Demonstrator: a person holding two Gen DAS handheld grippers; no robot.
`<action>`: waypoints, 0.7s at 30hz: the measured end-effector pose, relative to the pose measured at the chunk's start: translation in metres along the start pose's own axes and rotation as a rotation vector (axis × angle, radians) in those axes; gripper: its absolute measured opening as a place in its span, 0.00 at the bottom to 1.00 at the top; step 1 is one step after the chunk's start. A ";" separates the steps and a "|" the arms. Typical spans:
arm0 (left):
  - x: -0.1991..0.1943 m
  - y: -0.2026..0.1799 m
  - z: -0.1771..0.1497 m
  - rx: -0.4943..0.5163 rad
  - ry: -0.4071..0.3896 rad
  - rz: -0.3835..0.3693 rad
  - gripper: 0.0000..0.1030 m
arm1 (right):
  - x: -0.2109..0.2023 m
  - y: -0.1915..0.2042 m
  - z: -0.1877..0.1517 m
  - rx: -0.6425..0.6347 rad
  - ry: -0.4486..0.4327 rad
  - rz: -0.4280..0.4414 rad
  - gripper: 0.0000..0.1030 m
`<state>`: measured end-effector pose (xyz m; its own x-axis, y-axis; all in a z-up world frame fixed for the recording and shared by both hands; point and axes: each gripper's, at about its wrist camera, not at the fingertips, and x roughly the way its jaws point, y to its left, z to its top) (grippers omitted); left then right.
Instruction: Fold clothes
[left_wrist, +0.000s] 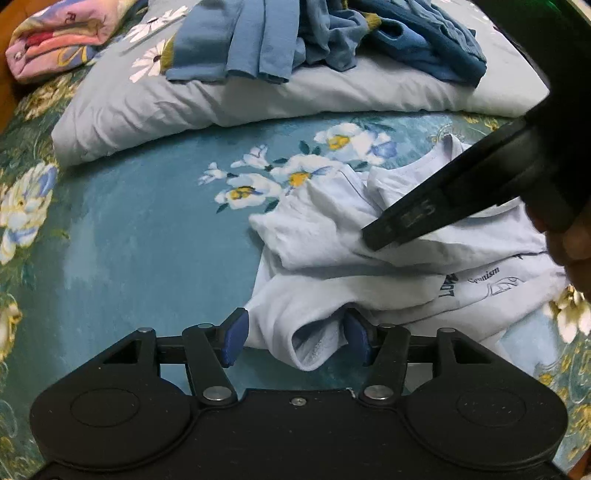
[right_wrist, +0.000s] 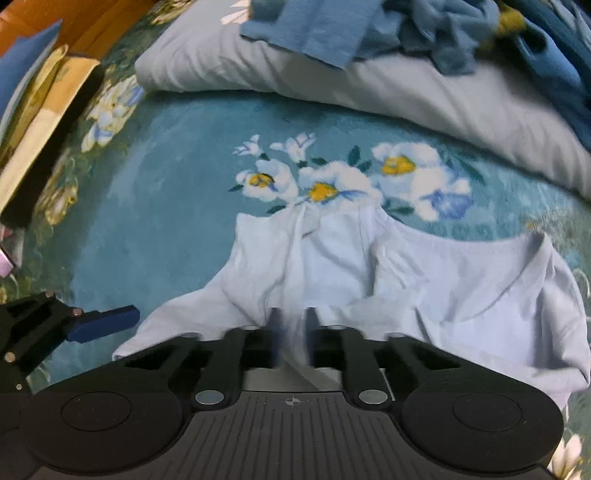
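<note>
A pale blue T-shirt (left_wrist: 406, 254) lies crumpled on the teal floral bedspread (left_wrist: 147, 240); it also shows in the right wrist view (right_wrist: 461, 280). My left gripper (left_wrist: 295, 338) is open, its blue pads either side of a folded edge of the shirt. My right gripper (right_wrist: 293, 332) is shut on a pinch of the shirt's fabric near its middle. In the left wrist view the right gripper (left_wrist: 380, 236) reaches in from the right onto the shirt. The left gripper's blue pad (right_wrist: 107, 323) shows at the left of the right wrist view.
A grey-blue pillow (left_wrist: 221, 99) lies across the back with a pile of blue clothes (left_wrist: 332, 33) on it. A pink patterned folded cloth (left_wrist: 59, 37) sits at the far left. A dark-edged box (right_wrist: 44, 122) lies at the bed's left side.
</note>
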<state>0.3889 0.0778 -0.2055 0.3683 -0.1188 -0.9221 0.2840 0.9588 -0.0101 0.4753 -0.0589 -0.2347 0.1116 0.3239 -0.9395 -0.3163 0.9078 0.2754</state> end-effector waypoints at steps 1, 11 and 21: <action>0.000 0.000 -0.001 0.002 0.004 -0.004 0.55 | -0.004 -0.003 -0.002 0.001 -0.010 -0.005 0.04; 0.012 -0.018 0.010 0.087 0.003 -0.013 0.60 | -0.091 -0.092 -0.046 0.300 -0.265 -0.192 0.02; 0.018 -0.025 0.004 0.137 0.021 -0.016 0.63 | -0.168 -0.224 -0.146 0.679 -0.378 -0.526 0.02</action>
<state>0.3923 0.0509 -0.2199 0.3447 -0.1269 -0.9301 0.4088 0.9122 0.0270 0.3897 -0.3558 -0.1685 0.4207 -0.2157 -0.8812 0.4663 0.8846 0.0061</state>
